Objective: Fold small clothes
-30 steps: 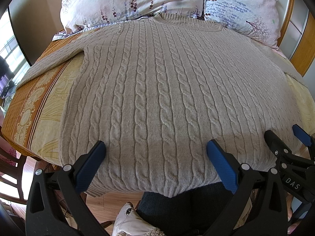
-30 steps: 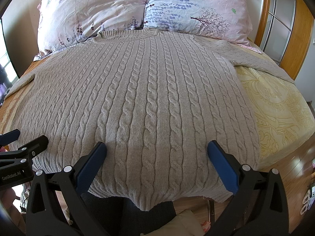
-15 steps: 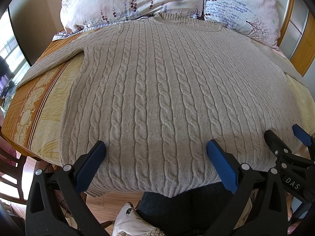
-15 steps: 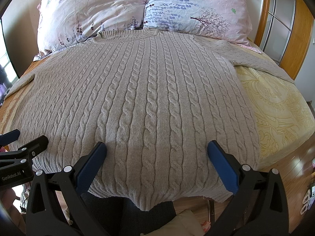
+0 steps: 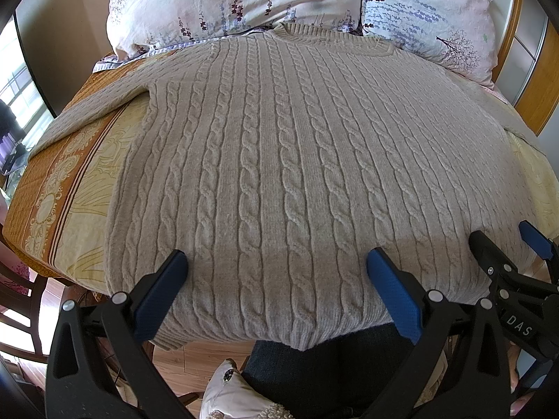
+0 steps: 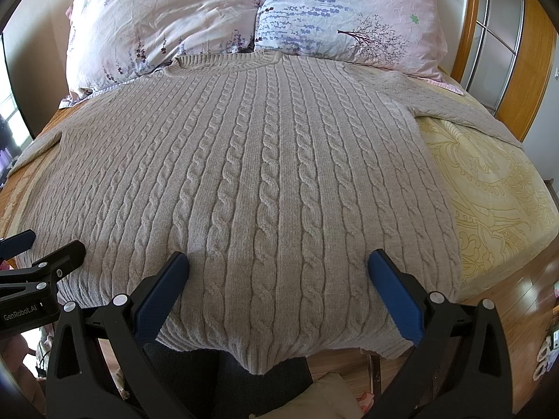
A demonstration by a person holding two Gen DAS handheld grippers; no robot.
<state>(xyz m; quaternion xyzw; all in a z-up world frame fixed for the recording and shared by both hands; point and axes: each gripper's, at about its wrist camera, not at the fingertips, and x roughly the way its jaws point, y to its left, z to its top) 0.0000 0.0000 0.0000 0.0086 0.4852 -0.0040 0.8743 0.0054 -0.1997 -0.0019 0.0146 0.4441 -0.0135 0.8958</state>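
A beige cable-knit sweater (image 5: 279,160) (image 6: 265,174) lies flat, front up, on the bed, with its collar toward the pillows and its hem hanging over the near edge. One sleeve (image 5: 94,111) stretches out to the left, the other sleeve (image 6: 454,104) to the right. My left gripper (image 5: 276,272) hovers open over the hem, nothing between its blue pads. My right gripper (image 6: 277,272) is open too, over the hem's right half. Each gripper shows at the edge of the other's view: the right gripper (image 5: 513,244), the left gripper (image 6: 42,248).
Two floral pillows (image 6: 167,17) (image 6: 349,14) lean at the head of the bed. A yellow and orange patterned bedspread (image 6: 496,188) (image 5: 52,188) covers the mattress. A wooden headboard frame (image 6: 524,52) rises at the right, a wooden chair (image 5: 17,300) stands low left, over a wood floor (image 5: 206,359).
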